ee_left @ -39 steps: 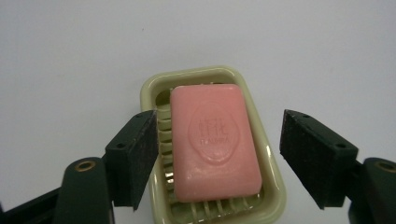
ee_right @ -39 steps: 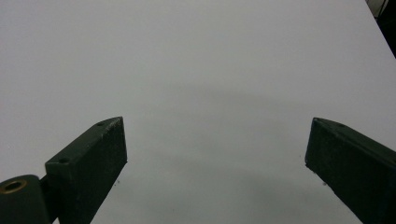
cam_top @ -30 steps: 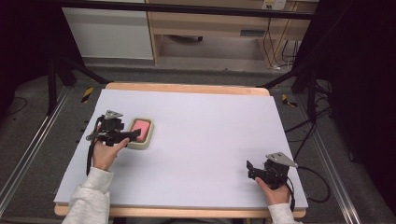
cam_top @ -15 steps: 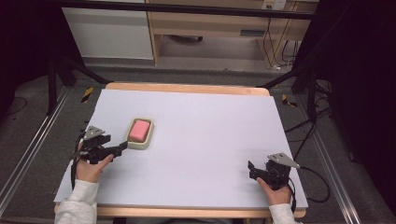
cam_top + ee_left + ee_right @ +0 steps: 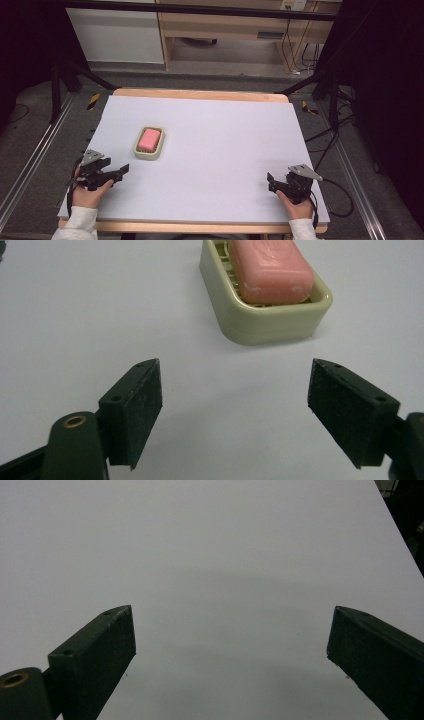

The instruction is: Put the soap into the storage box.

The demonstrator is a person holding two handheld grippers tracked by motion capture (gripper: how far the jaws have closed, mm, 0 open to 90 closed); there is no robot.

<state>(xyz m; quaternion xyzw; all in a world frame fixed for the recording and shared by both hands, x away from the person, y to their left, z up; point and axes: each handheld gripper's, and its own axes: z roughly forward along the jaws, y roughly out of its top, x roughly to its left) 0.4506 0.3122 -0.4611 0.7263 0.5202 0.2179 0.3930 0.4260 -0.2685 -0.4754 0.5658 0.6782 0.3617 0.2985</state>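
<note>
The left gripper point(image 5: 235, 410) is held low over the table point(image 5: 220, 150) near its front left corner. Its jaws are spread wide apart and nothing is held between them. Bare table surface is seen between the two black pads point(image 5: 142, 410).

The right gripper point(image 5: 230, 655) is positioned near the front right corner, likewise spread wide and empty, with plain white surface ahead of it.

The soap dish point(image 5: 272, 322), a cream-coloured tray with a slatted floor, is located ahead of the left gripper and apart from it, slightly to the right of the jaw centreline. The pink soap bar point(image 5: 270, 267) lies flat inside the dish. In the high view the soap dish point(image 5: 149, 144) is seen on the left half of the table, well apart from the right gripper point(image 5: 272, 182).

Hazards, as judged from this position:

- Offset approach. Because the dish sits off the centreline, a straight advance may bring the right-hand jaw against the dish wall, and the dish may be pushed or rotated on the smooth surface.
- Slip. The soap bar is rounded and probably slick; if it is pinched near an end, it may be squeezed out of the pads.
- Tipping. If the rim is caught by a descending jaw, the dish may be tilted and the bar spilled.
- Low travel. The pads may be dragged on the table.
</note>
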